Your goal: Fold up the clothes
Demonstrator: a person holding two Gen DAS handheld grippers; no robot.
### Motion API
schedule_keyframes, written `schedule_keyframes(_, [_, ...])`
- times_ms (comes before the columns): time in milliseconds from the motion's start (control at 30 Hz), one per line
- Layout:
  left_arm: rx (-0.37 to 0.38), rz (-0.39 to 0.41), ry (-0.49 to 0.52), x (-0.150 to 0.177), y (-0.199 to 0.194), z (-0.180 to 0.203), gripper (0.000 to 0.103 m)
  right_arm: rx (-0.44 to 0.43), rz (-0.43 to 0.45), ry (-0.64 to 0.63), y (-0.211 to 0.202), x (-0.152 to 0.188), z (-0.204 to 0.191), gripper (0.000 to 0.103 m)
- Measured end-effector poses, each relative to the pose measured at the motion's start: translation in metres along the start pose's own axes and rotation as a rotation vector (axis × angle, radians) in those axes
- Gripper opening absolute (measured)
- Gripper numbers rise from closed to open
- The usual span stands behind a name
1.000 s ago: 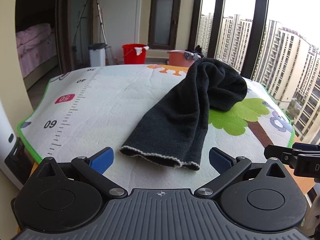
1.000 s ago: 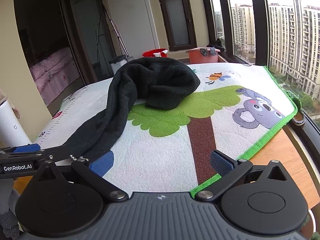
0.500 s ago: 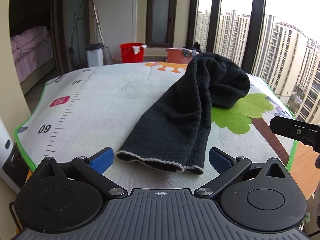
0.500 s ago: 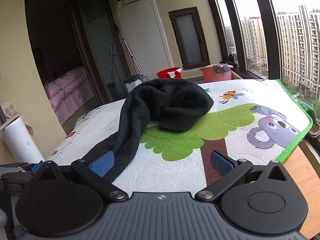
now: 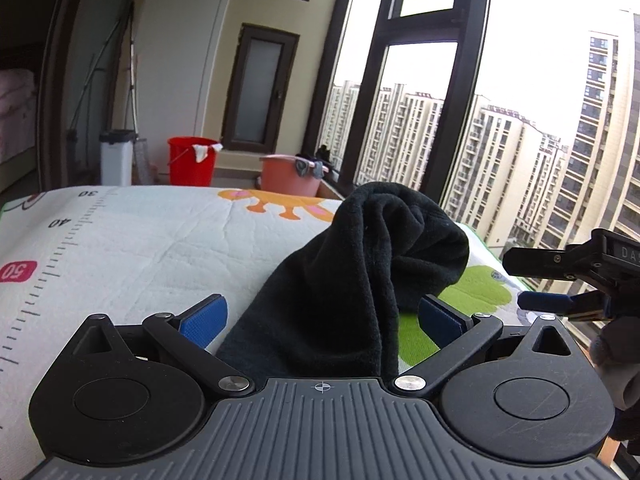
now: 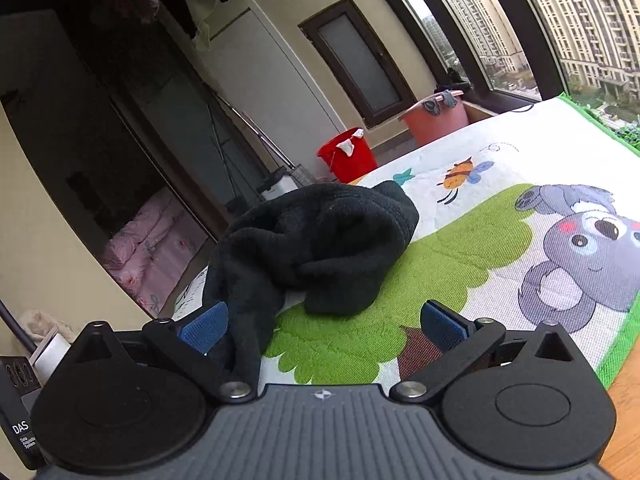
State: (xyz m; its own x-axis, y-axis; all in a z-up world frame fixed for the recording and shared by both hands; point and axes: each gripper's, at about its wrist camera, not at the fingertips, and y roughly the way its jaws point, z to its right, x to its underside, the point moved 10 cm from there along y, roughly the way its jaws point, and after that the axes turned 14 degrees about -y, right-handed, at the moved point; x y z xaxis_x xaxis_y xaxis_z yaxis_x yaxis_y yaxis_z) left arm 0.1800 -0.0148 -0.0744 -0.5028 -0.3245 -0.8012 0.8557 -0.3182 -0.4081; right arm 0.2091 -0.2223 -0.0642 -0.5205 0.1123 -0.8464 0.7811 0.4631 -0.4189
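Note:
A black knit garment (image 5: 360, 272) lies bunched on the printed play mat (image 5: 140, 236), with a long sleeve-like part running toward me. My left gripper (image 5: 320, 316) is open and the near end of that part lies between its blue pads. In the right wrist view the garment (image 6: 320, 240) forms a heap, and its near strip passes beside the left blue pad (image 6: 204, 326) of my open right gripper (image 6: 324, 326). The right gripper also shows at the right edge of the left wrist view (image 5: 560, 280).
The mat (image 6: 500, 240) with a koala and green tree covers a wooden table, whose edge (image 6: 624, 400) shows at the right. A red bucket (image 5: 192, 160), an orange tub (image 5: 288, 176) and a white bin (image 5: 116, 156) stand on the floor beyond. Windows run along the right.
Both grippers have moved forward and lower onto the garment. Its near end, earlier ahead of the left gripper, now lies between the pads. The right gripper has tilted and come close to the heap.

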Motion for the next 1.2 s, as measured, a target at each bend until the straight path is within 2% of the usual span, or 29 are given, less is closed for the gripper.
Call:
schedule_keyframes(33, [0.008, -0.016, -0.009, 0.004, 0.004, -0.001, 0.103, 0.016, 0.0, -0.015, 0.006, -0.006, 0.004, 0.096])
schedule_keyframes(100, [0.004, -0.077, -0.034, 0.013, 0.015, -0.006, 0.103, 0.049, 0.001, -0.045, 0.017, -0.018, 0.011, 0.062])
schedule_keyframes(133, [0.012, -0.1, -0.052, 0.015, 0.018, -0.007, 0.103, 0.065, 0.002, -0.06, 0.023, -0.024, 0.014, 0.056])
schedule_keyframes(200, [0.032, -0.103, -0.095, 0.014, 0.02, -0.012, 0.103, 0.097, 0.002, -0.091, 0.034, -0.036, 0.021, 0.055])
schedule_keyframes(233, [0.035, -0.104, -0.105, 0.014, 0.02, -0.013, 0.103, 0.113, 0.003, -0.106, 0.04, -0.042, 0.025, 0.059])
schedule_keyframes(300, [0.025, -0.114, -0.116, 0.015, 0.022, -0.015, 0.103, 0.139, 0.016, -0.105, 0.051, -0.048, 0.03, 0.088])
schedule_keyframes(367, [0.011, -0.126, -0.11, 0.017, 0.024, -0.016, 0.103, 0.143, 0.028, -0.084, 0.064, -0.051, 0.034, 0.089])
schedule_keyframes(467, [-0.008, -0.137, -0.093, 0.02, 0.023, -0.017, 0.103, 0.096, 0.009, -0.036, 0.086, -0.046, 0.033, 0.089])
schedule_keyframes(533, [-0.018, -0.143, -0.087, 0.021, 0.023, -0.017, 0.103, 0.108, 0.002, -0.071, 0.092, -0.046, 0.028, 0.068])
schedule_keyframes(567, [-0.022, -0.145, -0.084, 0.022, 0.023, -0.017, 0.103, 0.102, 0.001, -0.091, 0.092, -0.047, 0.023, 0.048])
schedule_keyframes(600, [-0.026, -0.147, -0.08, 0.022, 0.023, -0.017, 0.103, 0.075, -0.003, -0.097, 0.09, -0.048, 0.017, 0.039])
schedule_keyframes(667, [-0.036, -0.151, -0.069, 0.023, 0.024, -0.017, 0.103, 0.017, -0.014, -0.101, 0.084, -0.048, 0.004, 0.033])
schedule_keyframes(767, [-0.064, -0.161, -0.026, 0.026, 0.027, -0.014, 0.103, -0.107, -0.036, -0.128, 0.067, -0.04, -0.025, 0.03])
schedule_keyframes(833, [-0.08, -0.162, -0.001, 0.027, 0.028, -0.013, 0.103, -0.145, -0.03, -0.162, 0.053, -0.035, -0.038, 0.03])
schedule_keyframes(867, [-0.082, -0.155, -0.001, 0.026, 0.027, -0.014, 0.103, -0.141, -0.024, -0.177, 0.047, -0.033, -0.039, 0.026])
schedule_keyframes(933, [-0.093, -0.117, -0.043, 0.02, 0.024, -0.02, 0.103, -0.093, -0.017, -0.179, 0.034, -0.03, -0.032, 0.025])
schedule_keyframes(1033, [-0.165, -0.097, -0.067, 0.013, 0.024, -0.032, 0.102, -0.033, -0.015, -0.106, 0.019, -0.028, -0.008, 0.023])
schedule_keyframes(1133, [-0.185, -0.095, -0.011, 0.01, 0.021, -0.029, 0.095, -0.007, 0.005, -0.078, 0.002, -0.027, 0.005, 0.023])
schedule_keyframes(1200, [-0.152, -0.1, 0.025, 0.009, 0.014, -0.019, 0.095, 0.013, 0.032, -0.091, -0.012, -0.028, 0.008, 0.024])
